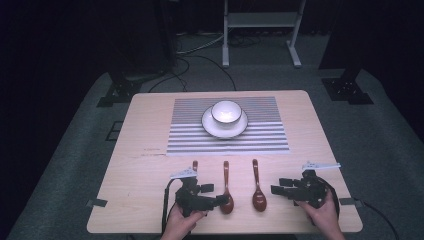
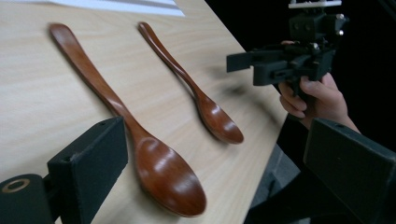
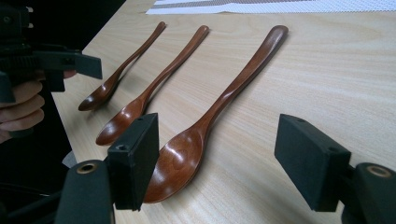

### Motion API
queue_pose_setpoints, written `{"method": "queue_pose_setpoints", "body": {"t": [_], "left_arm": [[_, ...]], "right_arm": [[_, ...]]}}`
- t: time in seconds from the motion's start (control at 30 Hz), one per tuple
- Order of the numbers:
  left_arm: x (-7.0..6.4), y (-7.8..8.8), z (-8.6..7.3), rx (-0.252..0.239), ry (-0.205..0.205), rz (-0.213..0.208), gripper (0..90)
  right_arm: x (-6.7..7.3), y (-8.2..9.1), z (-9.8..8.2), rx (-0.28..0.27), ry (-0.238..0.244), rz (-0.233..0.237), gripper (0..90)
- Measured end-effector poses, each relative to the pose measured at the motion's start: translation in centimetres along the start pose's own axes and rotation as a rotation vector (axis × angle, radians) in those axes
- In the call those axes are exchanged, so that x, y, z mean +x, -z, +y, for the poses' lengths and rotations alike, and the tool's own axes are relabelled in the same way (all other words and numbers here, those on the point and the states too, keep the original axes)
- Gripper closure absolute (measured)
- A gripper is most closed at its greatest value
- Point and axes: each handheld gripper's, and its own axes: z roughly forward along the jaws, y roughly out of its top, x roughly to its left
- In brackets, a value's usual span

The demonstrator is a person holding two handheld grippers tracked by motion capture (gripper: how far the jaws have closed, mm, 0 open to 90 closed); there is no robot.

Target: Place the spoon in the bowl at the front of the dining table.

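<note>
Both tools (image 1: 212,194) (image 1: 282,189) low, jaws apart

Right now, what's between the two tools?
Two wooden spoons, middle spoon and right spoon, lie between the left tool and right tool in the high view.
</note>
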Motion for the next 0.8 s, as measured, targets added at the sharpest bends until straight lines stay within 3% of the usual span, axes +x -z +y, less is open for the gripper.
{"method": "queue_pose_setpoints", "body": {"t": [0.43, 0.8], "left_arm": [[-1.2, -1.7, -0.9, 0.089, 0.012, -0.065, 5.2], [-1.7, -2.5, -1.5, 0.152, 0.023, -0.091, 5.2]], "right_arm": [[0.1, -0.1, 0.0, 0.003, 0.002, 0.002, 29.7], [0.1, -0.1, 0.0, 0.007, -0.001, 0.005, 30.0]]}}
